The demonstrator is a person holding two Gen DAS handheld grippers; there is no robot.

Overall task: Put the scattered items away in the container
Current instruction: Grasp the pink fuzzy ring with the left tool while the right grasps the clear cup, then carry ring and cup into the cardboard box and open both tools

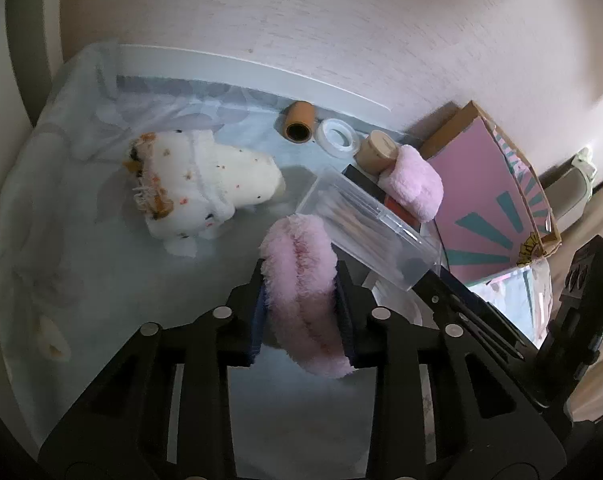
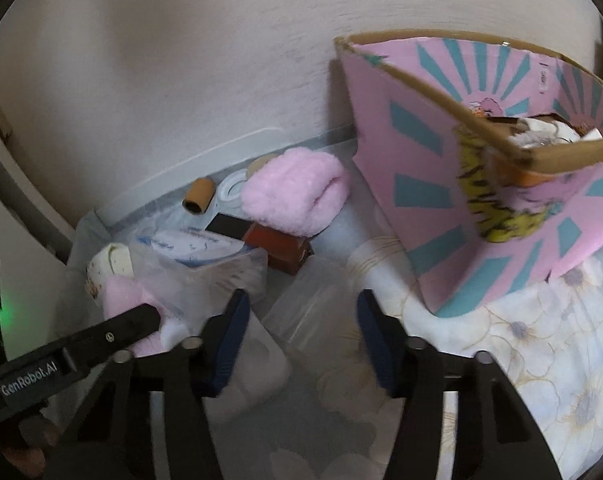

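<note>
My left gripper (image 1: 300, 270) is shut on a pink fluffy sock (image 1: 301, 304) just above the bed sheet. One of its fingers (image 2: 137, 320) shows at the left of the right wrist view. My right gripper (image 2: 301, 312) stands over a blurred translucent plastic container (image 2: 313, 308) that lies between its fingers, with a small gap at the left pad. The pink cardboard box (image 2: 421, 168) with teal rays stands open at the right, with things inside. A white plush toy (image 1: 205, 184), a clear swab box (image 1: 369, 224) and a second pink sock (image 1: 415, 184) lie scattered.
Along the wall lie a cardboard tube (image 1: 299, 122), a tape roll (image 1: 337, 136) and a beige cylinder (image 1: 377, 150). A red and black box (image 2: 279, 250) sits under the second sock. The floral sheet (image 2: 541, 360) covers the surface up to a white ledge (image 1: 241, 68).
</note>
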